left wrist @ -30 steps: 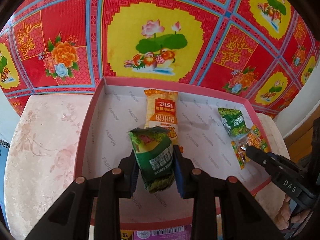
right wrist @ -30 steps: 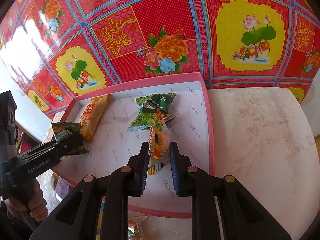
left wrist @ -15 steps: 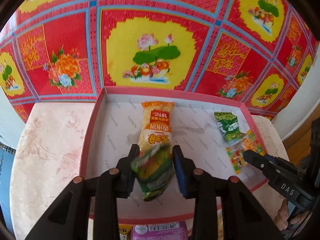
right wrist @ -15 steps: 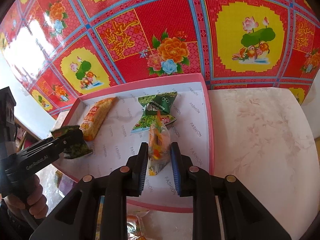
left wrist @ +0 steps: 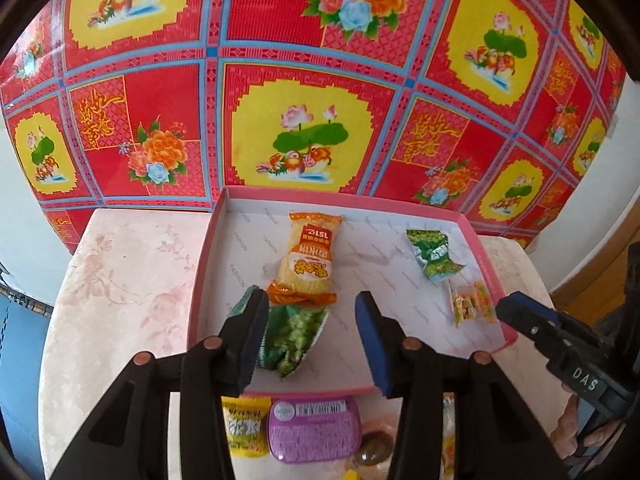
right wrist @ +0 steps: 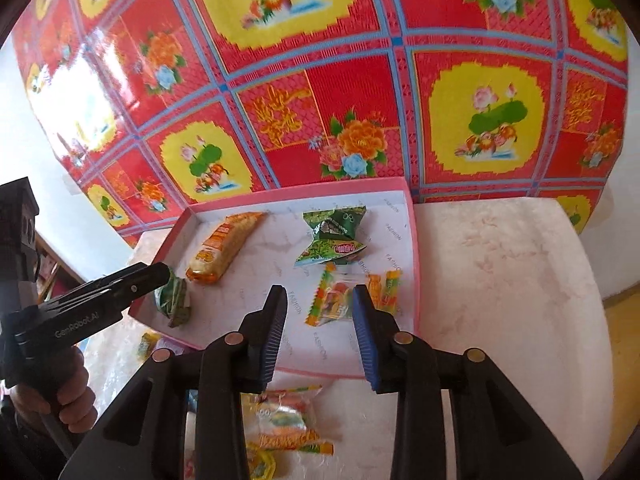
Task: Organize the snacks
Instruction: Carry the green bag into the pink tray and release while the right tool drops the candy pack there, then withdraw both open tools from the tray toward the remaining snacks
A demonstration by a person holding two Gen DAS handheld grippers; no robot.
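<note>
Both snack packets are now lying released in the pink box [left wrist: 208, 264], where a second ago each was pinched, and both sets of jaws have just been opening. Left wrist view: left gripper [left wrist: 308, 332] is standing spread above the box's near edge, pads clear of the green pea packet [left wrist: 292, 336], which is lying flat between them on the box floor, leaning toward the left pad. Orange noodle packet [left wrist: 310, 258] is lying mid-box, its near end touching the pea packet. Dark green packets [left wrist: 434, 254] are sitting toward the box's far right, clear candy bag [left wrist: 468, 304] just nearer, by the right wall. Purple tin [left wrist: 314, 428] and yellow seed packet [left wrist: 246, 424] are sitting outside the box's near edge on the pale table [left wrist: 120, 280]. Right wrist view: right gripper [right wrist: 320, 328] is hanging spread, nothing pinched; clear candy bag [right wrist: 344, 296] is lying between and beyond its tips inside the box near the right wall. Loose candy packets [right wrist: 284, 420] are lying outside the box's near edge.
</note>
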